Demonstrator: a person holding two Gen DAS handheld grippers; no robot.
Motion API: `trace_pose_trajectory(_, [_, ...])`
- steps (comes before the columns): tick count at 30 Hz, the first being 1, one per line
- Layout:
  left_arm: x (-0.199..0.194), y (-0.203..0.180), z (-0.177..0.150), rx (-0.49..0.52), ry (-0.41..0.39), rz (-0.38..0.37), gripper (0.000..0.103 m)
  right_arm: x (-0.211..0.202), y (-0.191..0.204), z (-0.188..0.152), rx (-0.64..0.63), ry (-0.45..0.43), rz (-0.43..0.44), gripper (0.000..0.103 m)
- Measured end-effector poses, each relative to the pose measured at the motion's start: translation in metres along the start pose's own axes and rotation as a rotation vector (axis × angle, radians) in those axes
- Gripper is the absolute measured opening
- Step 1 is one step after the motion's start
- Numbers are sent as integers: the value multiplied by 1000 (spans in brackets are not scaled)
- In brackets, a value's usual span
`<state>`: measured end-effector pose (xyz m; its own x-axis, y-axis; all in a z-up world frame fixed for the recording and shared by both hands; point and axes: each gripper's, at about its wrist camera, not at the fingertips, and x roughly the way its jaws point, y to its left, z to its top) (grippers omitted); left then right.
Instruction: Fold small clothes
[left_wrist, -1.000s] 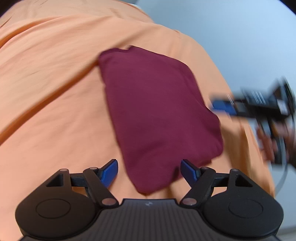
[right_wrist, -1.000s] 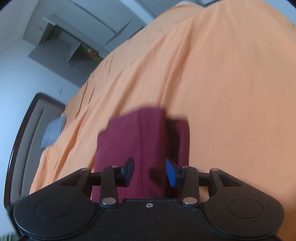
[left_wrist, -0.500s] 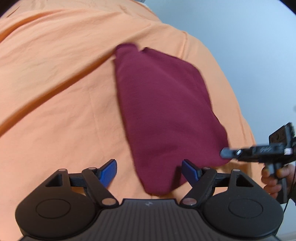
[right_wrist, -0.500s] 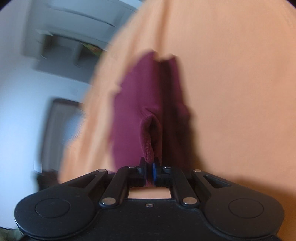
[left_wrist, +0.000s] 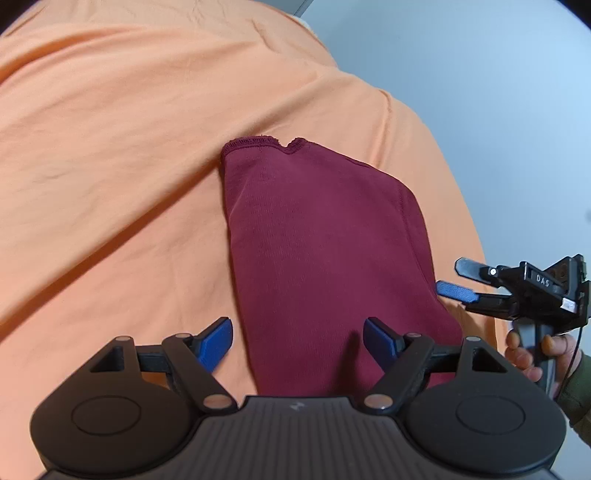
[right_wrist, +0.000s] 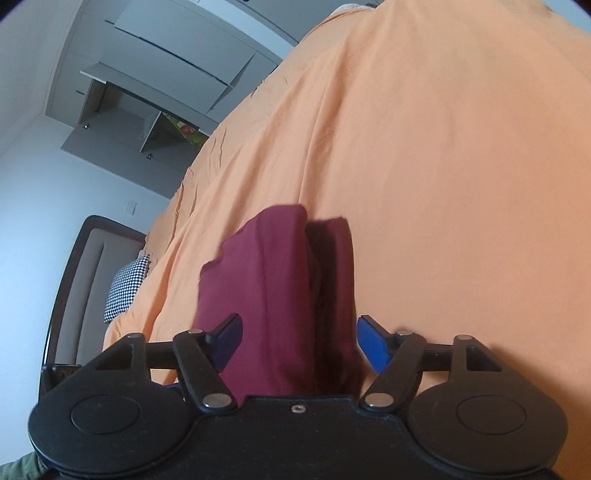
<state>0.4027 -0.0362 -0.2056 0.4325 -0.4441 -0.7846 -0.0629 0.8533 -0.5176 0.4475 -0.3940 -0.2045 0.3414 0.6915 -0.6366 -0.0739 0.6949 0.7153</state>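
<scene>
Both grippers' jaws apart; maroon garment (left_wrist: 325, 258) apparently folded, free.

Folded maroon garment (left_wrist: 325, 258), seemingly knit, flat on the orange bedsheet (left_wrist: 110, 166), hem away.

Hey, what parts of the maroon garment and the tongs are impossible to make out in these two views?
- Maroon garment, left wrist view: near end hidden behind the left tongs body.
- Same garment, right wrist view: layers inside its fold are in shadow.
- Right tongs, left wrist view: cut off by the frame edge.
</scene>
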Motion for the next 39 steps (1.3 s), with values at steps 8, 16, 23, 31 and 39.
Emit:
trace_pose_trajectory(8, [20,6,2,-10,26,-15,82,32,-19,-1,-44,111,2,82])
trace_pose_trajectory(16, [41,19,9,-145,19,-116,83,51,-16,-12,-3,203,142,76])
trace_pose_trajectory(23, [40,9,7,-101,18,-39,63,42,-30,-18,59,164,147,43])
trace_pose_trajectory(31, [41,-16,9,-35,12,33,38,32,-7,-22,-74,134,70,34])
trace_pose_trajectory(39, [22,-27,9,-17,-11,31,31,14,11,-31,-82,86,52,32])
